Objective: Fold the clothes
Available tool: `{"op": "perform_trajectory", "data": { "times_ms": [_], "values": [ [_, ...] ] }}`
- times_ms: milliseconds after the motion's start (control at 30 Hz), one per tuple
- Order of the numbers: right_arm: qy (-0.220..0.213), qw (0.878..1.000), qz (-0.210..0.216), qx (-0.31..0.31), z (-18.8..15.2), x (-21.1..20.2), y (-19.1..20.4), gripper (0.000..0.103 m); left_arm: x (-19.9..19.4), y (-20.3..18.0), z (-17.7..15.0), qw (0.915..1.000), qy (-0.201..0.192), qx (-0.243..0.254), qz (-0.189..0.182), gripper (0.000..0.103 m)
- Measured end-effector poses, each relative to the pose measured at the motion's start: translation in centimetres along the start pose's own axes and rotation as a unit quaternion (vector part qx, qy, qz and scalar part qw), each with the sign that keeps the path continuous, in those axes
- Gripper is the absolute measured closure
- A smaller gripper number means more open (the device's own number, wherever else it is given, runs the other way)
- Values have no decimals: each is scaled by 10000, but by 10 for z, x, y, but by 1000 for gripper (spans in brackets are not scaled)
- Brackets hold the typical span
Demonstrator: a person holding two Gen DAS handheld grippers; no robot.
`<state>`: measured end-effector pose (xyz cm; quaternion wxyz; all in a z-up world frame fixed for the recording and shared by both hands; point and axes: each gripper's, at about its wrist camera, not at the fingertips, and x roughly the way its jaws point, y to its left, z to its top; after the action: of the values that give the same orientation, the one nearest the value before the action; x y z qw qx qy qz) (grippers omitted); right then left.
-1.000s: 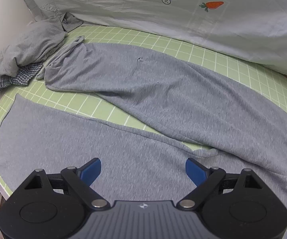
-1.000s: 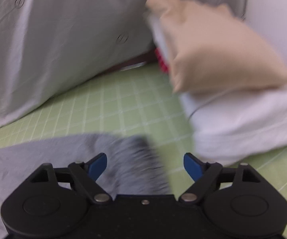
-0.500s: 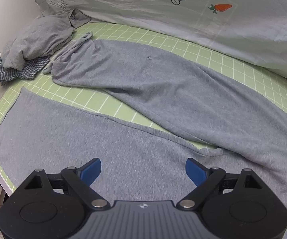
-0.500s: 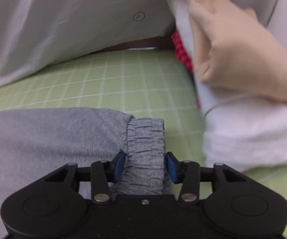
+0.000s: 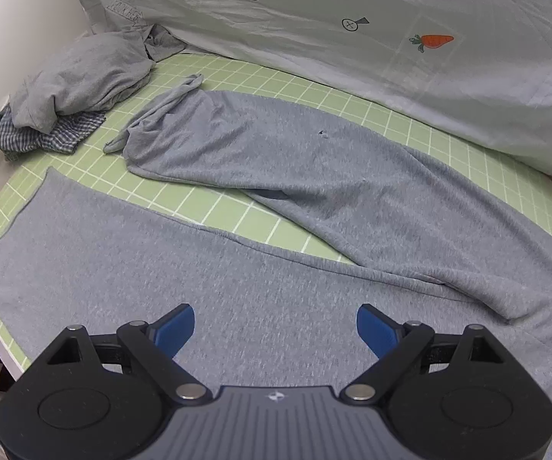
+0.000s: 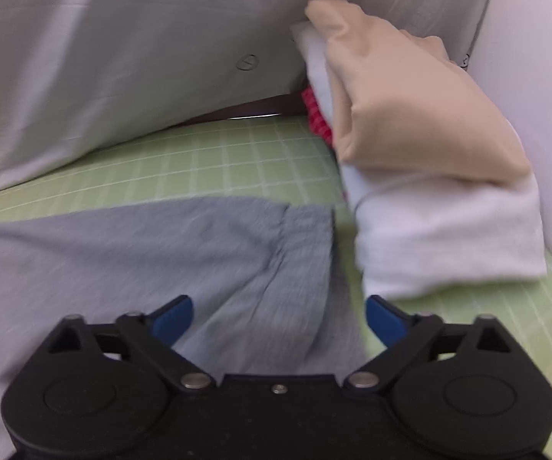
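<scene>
Opening wide, the right gripper [image 6: 277,320] lets go of the grey jersey trousers [image 5: 276,207], elastic waistband [image 6: 306,237] lying below its jaws at mid-frame. Left gripper [image 5: 276,326] hovers spread, empty, above one leg. Risk: the twisted upper-left hem [image 5: 160,115] folds in crooked.

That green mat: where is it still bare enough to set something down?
A wedge between the two trouser legs, and a strip between the trousers and the sheet. The clothes pile and folded stack crowd the ends.
</scene>
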<state>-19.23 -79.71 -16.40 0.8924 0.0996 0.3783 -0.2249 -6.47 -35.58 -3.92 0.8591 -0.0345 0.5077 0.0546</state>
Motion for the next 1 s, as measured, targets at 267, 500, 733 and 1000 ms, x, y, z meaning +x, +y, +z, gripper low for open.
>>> {"op": "perform_trajectory", "data": {
  "times_ms": [267, 500, 733, 1000],
  "values": [
    [349, 9990, 296, 4, -62, -54, 47, 0, -6, 40, -6, 9995, 26, 1, -304, 11],
    [439, 9985, 142, 307, -85, -75, 104, 0, -4, 91, 23, 9993, -48, 183, -338, 11],
    [455, 9960, -45, 773, -70, -59, 170, 0, 21, 158, 72, 9984, -246, 492, -152, 10],
    [531, 9953, -159, 796, -47, -26, 263, 0, 85, 223, 137, 9990, -125, 335, -251, 8]
  ]
}}
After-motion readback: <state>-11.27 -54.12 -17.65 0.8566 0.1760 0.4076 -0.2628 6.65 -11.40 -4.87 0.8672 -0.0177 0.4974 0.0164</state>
